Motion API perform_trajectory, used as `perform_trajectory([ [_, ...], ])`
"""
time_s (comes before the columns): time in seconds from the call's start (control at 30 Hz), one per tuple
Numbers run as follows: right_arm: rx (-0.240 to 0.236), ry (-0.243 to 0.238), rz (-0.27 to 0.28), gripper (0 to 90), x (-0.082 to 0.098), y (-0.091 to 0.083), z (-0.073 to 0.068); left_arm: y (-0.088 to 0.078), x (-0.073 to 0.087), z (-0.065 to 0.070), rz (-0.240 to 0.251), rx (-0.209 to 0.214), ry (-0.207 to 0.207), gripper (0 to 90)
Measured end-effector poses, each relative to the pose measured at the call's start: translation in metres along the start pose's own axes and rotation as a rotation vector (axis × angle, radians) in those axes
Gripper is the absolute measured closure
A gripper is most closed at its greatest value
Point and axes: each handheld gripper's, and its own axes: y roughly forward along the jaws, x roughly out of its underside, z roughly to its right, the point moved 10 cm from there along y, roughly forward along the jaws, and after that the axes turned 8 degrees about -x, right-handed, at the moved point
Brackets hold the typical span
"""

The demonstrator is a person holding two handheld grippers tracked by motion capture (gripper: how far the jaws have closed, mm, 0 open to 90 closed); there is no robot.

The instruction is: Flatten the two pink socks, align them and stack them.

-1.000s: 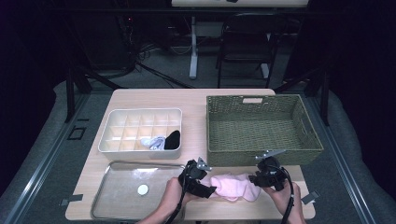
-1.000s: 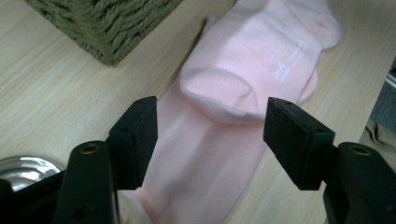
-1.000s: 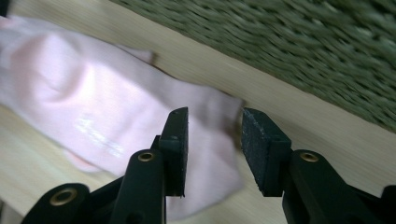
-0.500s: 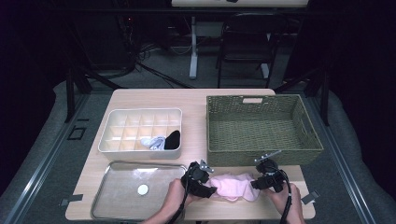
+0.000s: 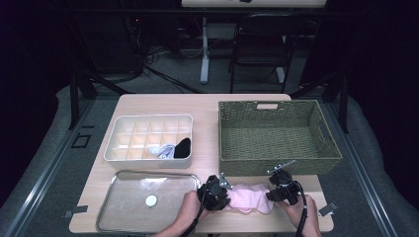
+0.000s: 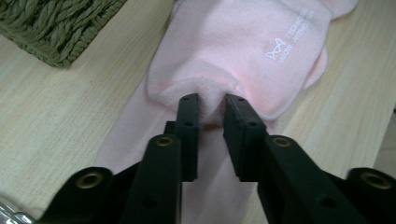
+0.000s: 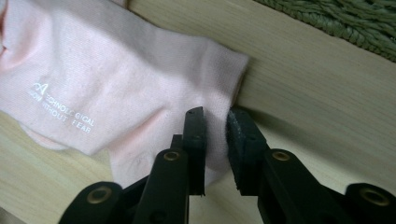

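We are holding a pink sock (image 5: 247, 196) at both ends as it is lying flat on the bench (image 5: 207, 106), near the front edge, just in front of the green basket (image 5: 276, 129) and to the right of the clear tray (image 5: 123, 207). Our left tool (image 6: 211, 103) has just been closing and is now pinching a raised fold of the sock between its two black jaws. Our right tool (image 7: 215, 116) has also just been closing, and it is gripping the sock's other end near its edge, with fabric bunching between the jaws. In the high view, the left tool (image 5: 215, 192) and the right tool (image 5: 281, 187) are sitting on either side of the sock, low over the bench. Printed white lettering is showing on the sock's upper face. Behind the tray, a white divided box (image 5: 148, 136) is holding a black item and a pale one.
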Motion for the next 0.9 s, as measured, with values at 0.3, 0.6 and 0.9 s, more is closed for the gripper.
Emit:
perform_trajectory([
  [0.3, -0.003, -0.017, 0.023, 79.0, -0.003, -0.007, -0.008, -0.002, 0.000, -0.001, 0.017, 0.001, -0.004, 87.6],
  [0.6, -0.013, -0.036, 0.057, 80.3, -0.007, -0.023, -0.016, -0.015, -0.005, -0.006, 0.042, 0.006, -0.008, 87.6],
  [0.9, -0.049, -0.067, 0.096, 83.5, -0.013, -0.035, -0.032, -0.033, -0.006, -0.012, 0.083, 0.002, -0.039, 87.9],
])
